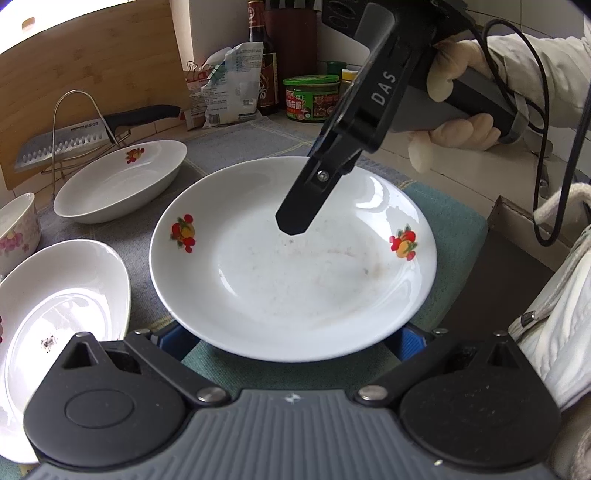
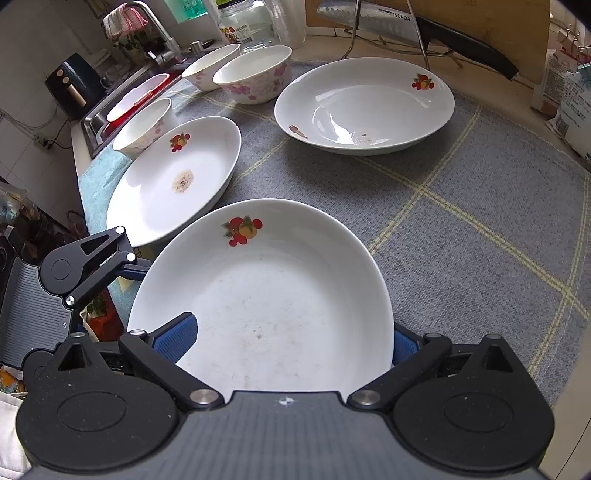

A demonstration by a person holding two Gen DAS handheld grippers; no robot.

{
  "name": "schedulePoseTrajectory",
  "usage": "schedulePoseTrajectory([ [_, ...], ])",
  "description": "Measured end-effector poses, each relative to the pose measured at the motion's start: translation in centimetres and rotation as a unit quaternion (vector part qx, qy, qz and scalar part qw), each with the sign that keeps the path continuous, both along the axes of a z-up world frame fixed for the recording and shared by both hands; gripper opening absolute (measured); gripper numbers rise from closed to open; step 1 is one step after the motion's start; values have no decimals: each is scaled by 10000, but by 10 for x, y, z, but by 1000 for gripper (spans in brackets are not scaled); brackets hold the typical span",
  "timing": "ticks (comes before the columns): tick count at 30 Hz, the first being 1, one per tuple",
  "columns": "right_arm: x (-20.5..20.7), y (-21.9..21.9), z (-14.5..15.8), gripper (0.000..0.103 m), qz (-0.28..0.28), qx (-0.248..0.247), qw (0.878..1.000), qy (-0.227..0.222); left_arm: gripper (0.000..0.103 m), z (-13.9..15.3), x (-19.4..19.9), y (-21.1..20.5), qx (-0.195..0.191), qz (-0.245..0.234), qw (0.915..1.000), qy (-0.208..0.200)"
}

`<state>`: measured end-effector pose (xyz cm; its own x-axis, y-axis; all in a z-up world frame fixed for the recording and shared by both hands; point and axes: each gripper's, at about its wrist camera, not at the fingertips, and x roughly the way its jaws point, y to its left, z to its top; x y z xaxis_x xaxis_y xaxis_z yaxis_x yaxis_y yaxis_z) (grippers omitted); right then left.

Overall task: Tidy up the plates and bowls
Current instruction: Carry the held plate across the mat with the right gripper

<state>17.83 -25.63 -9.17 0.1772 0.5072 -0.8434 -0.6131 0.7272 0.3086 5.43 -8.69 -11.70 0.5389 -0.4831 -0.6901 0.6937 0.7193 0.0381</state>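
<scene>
A white plate with fruit prints [image 1: 291, 266] fills the middle of the left wrist view; the same plate [image 2: 266, 295] is tilted in the right wrist view. My right gripper [image 2: 291, 339] is shut on its rim, one blue pad [image 2: 177, 338] over the plate, the other under it. In the left wrist view that gripper [image 1: 295, 221] reaches over the plate's far side. My left gripper [image 1: 291, 343] is at the near rim, its blue pads [image 1: 410, 341] partly hidden under the plate. Two more plates [image 2: 173, 177] [image 2: 364, 105] lie on the grey mat [image 2: 461, 221].
Three floral bowls [image 2: 253, 75] [image 2: 210, 66] [image 2: 146, 125] stand at the mat's far left, beside the sink [image 2: 122, 107]. A knife [image 2: 417, 22] rests on a wire rack against a cutting board. Jars, a bottle [image 1: 264, 55] and bags stand at the wall.
</scene>
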Motion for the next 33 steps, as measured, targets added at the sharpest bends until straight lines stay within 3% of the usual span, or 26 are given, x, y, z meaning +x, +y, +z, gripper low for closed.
schedulePoseTrajectory([
  [19, 26, -64, 18, 103, -706, 9, 9965, -443, 102, 11, 51, -52, -75, -512, 9985, -194],
  [33, 60, -104, 6, 103, -1166, -124, 9908, -676, 102, -1, 93, -90, -66, -629, 9976, -291],
])
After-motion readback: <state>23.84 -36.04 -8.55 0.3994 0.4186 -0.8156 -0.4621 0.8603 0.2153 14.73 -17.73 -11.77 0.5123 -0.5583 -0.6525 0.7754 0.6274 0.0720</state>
